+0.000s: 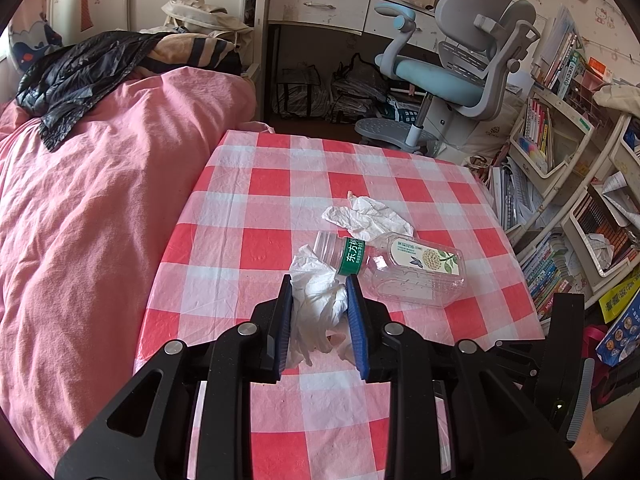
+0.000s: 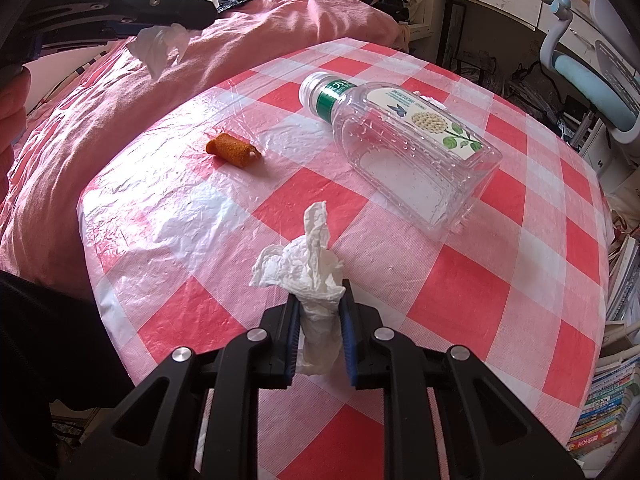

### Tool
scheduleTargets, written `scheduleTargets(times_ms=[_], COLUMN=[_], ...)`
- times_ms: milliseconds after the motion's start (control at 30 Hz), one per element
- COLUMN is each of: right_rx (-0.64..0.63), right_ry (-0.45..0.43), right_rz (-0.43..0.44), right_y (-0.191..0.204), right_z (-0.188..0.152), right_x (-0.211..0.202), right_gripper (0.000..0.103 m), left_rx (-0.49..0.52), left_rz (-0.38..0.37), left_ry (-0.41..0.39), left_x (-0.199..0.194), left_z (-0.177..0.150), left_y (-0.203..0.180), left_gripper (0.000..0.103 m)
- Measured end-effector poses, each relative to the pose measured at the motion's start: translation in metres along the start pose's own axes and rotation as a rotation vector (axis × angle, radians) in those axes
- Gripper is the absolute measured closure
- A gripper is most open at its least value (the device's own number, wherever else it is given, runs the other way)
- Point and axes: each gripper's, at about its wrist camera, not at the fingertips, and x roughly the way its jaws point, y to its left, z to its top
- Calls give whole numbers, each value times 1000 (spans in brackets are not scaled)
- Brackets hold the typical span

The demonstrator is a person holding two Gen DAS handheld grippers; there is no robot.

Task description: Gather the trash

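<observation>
Left tongs [image 1: 320, 288] sit closest in the left wrist view, closed to a narrow gap around a crumpled white tissue [image 1: 320, 300], pads pressing it on both sides. Just beyond lies an empty clear bottle [image 1: 404, 266] on its side on the checked tabletop [image 1: 240, 240], with another crumpled tissue [image 1: 368, 216] behind it, touching or nearly touching the bottle. Pink bed [image 1: 100, 200] runs along the left, desk chair [image 1: 460, 72] stands further back. No bin visible.

Right wrist view: right tongs [image 2: 320, 300] nearly closed on a second tissue wad [image 2: 312, 276], top part sticking out loose. Bottle [image 2: 400, 136] lies ahead, a small orange scrap [image 2: 234, 152] to its left, both apart from the tongs. Left tongs [image 2: 160, 16] show at top left, tissue [image 2: 160, 46] dangling over the bed edge.

Risk: tissue is soft and partly loose, could slip or tear free during a fast swing. Bottle looks likely to roll if nudged.
</observation>
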Motion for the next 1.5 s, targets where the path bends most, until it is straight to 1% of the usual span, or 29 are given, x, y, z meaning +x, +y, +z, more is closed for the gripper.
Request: scheduleTargets(times_ms=[267,467,567,700,767,833,967,1033,1100,1167,1233,1400,1433,1500], right_rx=[4,30,54,96,125,160,255,308,348,374,394,487,506,534], right_ry=[-4,-41,-58,-74,-80,-85,-88,-76,-52,-17,15,54,61,81], right_rz=[-6,-30,-46,-74,-94,-118,-177,-201,-227,-254,-281,-307,-304,-300], right_y=[-1,-13,-26,-49,-66,-84,-130,-155,-178,-197,-215,-260,-267,-279], right_z=[0,-2,-8,-22,-31,-40,-66,-82,-98,-113,-127,-160,-166,-176], right_x=[-2,-17,-28,-44,-52,-60,-76,-82,-83,-81,-79,-72,-71,-67], right_gripper=[83,83,83,83,83,83,84,83,83,83,83,82,81,73], left_rx=[-5,-30,-21,10,25,32,42,54,72,90,115,179,191,213], left_rz=[2,3,-1,-20,-38,-72,-178,-233,-268,-297,-310,-363,-374,-399], left_ry=[-5,-10,-8,1,9,21,49,71,91,112,128,155,159,172], left_x=[-1,-5,-5,0,4,10,23,32,41,52,61,81,84,94], left_z=[0,3,5,6,7,7,9,7,3,-2,-7,-22,-25,-30], left_y=[2,11,5,-15,-29,-45,-82,-104,-126,-149,-175,-244,-258,-286], left_gripper=[79,79,79,79,79,79,79,79,79,79,79,79,79,79])
